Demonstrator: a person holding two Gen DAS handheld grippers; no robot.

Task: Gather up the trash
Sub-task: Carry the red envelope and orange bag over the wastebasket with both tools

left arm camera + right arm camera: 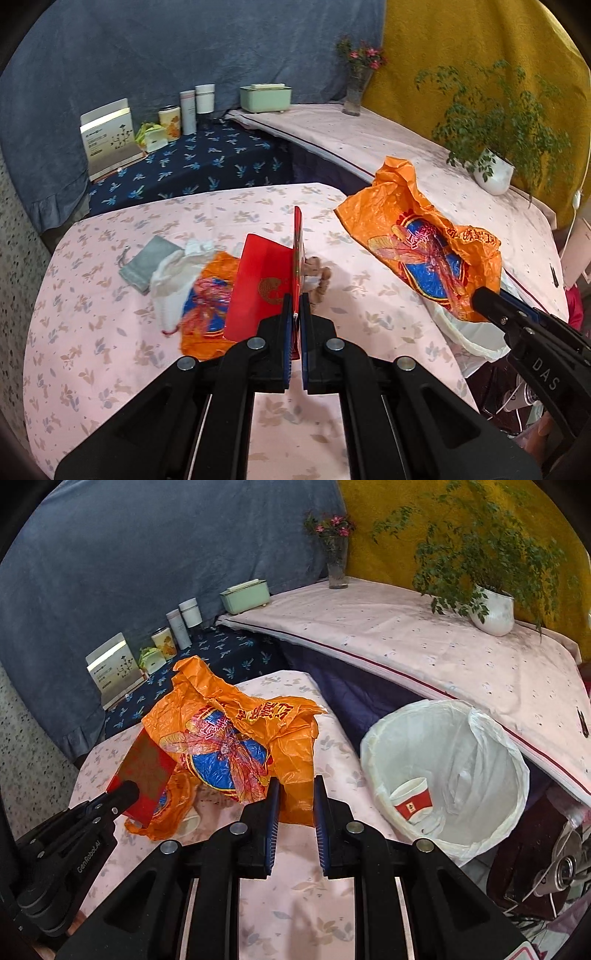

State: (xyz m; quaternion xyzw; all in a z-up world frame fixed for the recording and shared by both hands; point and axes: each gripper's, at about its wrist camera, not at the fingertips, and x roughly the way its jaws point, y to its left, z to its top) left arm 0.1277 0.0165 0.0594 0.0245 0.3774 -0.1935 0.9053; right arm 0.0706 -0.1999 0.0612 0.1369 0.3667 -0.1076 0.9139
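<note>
My left gripper [295, 300] is shut on a folded red paper envelope [264, 284], which stands upright between its pads above the pink flowered table [92, 332]. Under it lie a second orange bag [207, 299], crumpled white paper [171, 280], a grey pouch [147, 263] and a brown scrap [319, 277]. My right gripper [295, 788] is shut on an orange plastic bag [229, 731] with a blue and red print and holds it off the table. In the right wrist view, the left gripper [123, 795] with the red envelope [147, 771] is at the left.
A bin with a white liner [491, 775] stands right of the table with a red-banded paper cup [412, 799] inside. Behind are a pink-covered shelf [406, 642] with a potted plant [495, 609], a flower vase [338, 565], a green box [245, 595], tins and a booklet.
</note>
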